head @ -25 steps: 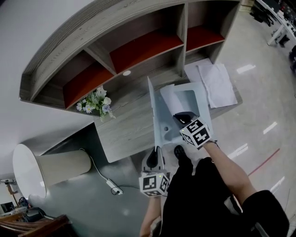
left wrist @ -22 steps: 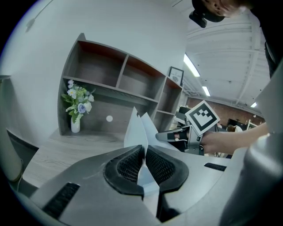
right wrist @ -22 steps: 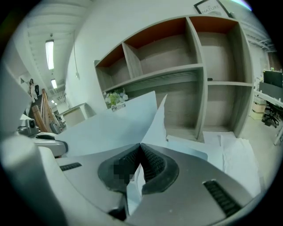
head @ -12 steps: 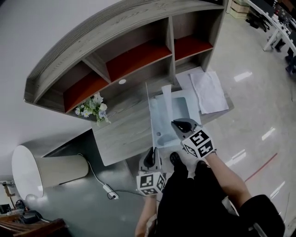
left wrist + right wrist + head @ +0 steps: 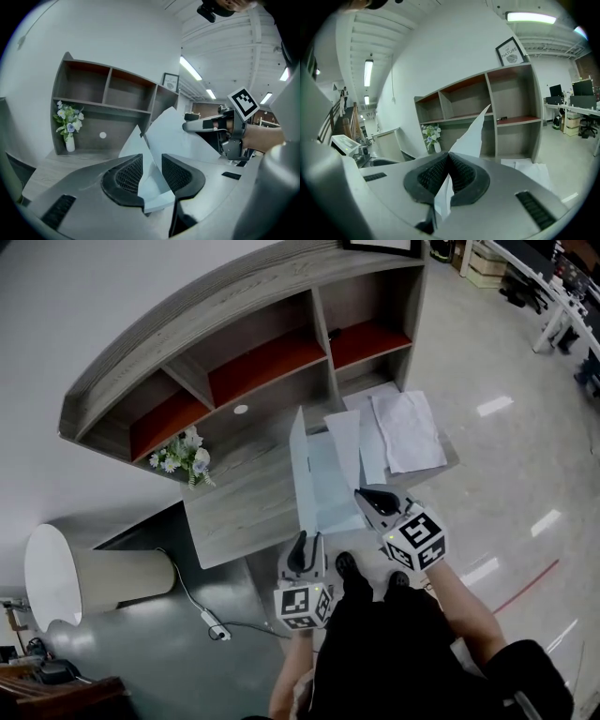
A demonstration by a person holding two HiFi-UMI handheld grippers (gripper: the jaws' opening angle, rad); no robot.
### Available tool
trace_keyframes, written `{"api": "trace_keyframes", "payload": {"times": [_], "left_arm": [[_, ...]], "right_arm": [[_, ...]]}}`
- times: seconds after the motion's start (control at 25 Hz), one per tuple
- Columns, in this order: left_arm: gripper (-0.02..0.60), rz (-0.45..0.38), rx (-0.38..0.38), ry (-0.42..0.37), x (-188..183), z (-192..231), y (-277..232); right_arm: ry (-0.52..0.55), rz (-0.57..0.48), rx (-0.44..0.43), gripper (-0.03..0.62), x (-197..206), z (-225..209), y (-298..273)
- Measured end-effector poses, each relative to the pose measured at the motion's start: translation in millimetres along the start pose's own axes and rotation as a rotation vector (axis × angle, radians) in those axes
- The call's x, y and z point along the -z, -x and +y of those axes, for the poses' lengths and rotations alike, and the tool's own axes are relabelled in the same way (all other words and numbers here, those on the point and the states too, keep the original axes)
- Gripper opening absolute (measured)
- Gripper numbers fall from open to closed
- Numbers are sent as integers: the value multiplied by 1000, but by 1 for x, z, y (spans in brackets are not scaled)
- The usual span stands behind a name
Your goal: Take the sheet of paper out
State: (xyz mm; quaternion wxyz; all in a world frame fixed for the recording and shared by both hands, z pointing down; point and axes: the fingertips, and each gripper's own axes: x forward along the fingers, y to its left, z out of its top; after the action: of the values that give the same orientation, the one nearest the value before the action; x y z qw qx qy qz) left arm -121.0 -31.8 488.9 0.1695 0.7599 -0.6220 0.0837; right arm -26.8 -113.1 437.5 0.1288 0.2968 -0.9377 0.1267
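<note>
The right tool (image 5: 449,165) is clenched on the sheet (image 5: 474,133), likely drawing it out. The left tool (image 5: 152,165) is opening, with the folder (image 5: 156,193) between its jaws. Next, lift the sheet clear.

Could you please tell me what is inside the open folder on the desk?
A white sheet, pinched in the shut right claw, is held up over the pale blue folder's open inside. The bare part shows nothing else; anything under the sheet is covered.

left gripper (image 5: 302,542) jaws opening round folder (image 5: 323,491) | right gripper (image 5: 367,495) raised sheet (image 5: 345,439)
</note>
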Motion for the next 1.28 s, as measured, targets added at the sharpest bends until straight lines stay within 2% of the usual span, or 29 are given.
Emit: {"api": "trace_keyframes", "payload": {"times": [0.56, 0.96, 1.28], "left_arm": [[116, -89, -16, -16, -28, -86, 31], [66, -166, 17, -37, -60, -150, 55], [32, -185, 38, -35, -72, -177, 78]], "right_arm": [[-17, -126, -17, 12, -16, -15, 129], [6, -216, -22, 12, -32, -19, 209], [26, -237, -51, 12, -30, -13, 244]]}}
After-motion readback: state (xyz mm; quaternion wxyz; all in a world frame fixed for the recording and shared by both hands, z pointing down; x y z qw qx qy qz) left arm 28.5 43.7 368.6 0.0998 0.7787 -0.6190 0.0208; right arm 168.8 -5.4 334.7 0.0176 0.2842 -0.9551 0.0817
